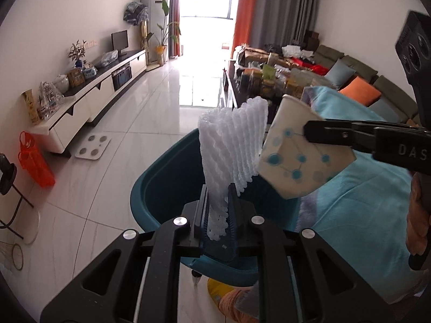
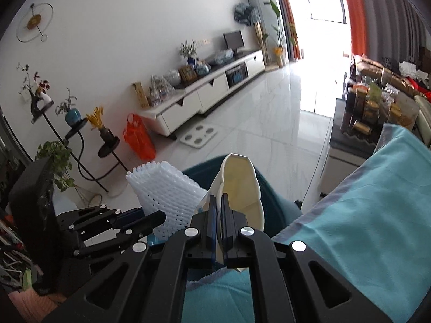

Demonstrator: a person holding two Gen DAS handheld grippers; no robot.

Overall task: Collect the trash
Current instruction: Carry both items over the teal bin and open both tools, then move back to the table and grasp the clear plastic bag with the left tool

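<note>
A white foam net sleeve (image 1: 231, 140) stands up from between the pads of my left gripper (image 1: 218, 191), which is shut on its lower end. It hangs over the opening of a teal bin (image 1: 161, 188). From the right, my right gripper (image 1: 309, 133) holds a paper cup (image 1: 296, 161) with blue dots beside the net, also above the bin. In the right wrist view my right gripper (image 2: 218, 202) is shut on the flattened cup (image 2: 242, 180). The foam net (image 2: 167, 193) and left gripper (image 2: 159, 218) sit to its left, and the bin rim (image 2: 272, 199) lies below.
A turquoise blanket (image 1: 363, 188) covers the surface right of the bin. On the tiled floor lie a white scale (image 1: 93, 148) and an orange bag (image 1: 35, 161) by the TV cabinet (image 1: 80, 118). Black plant stands (image 2: 80, 140) are at left, and a cluttered coffee table (image 2: 363, 123) is beyond.
</note>
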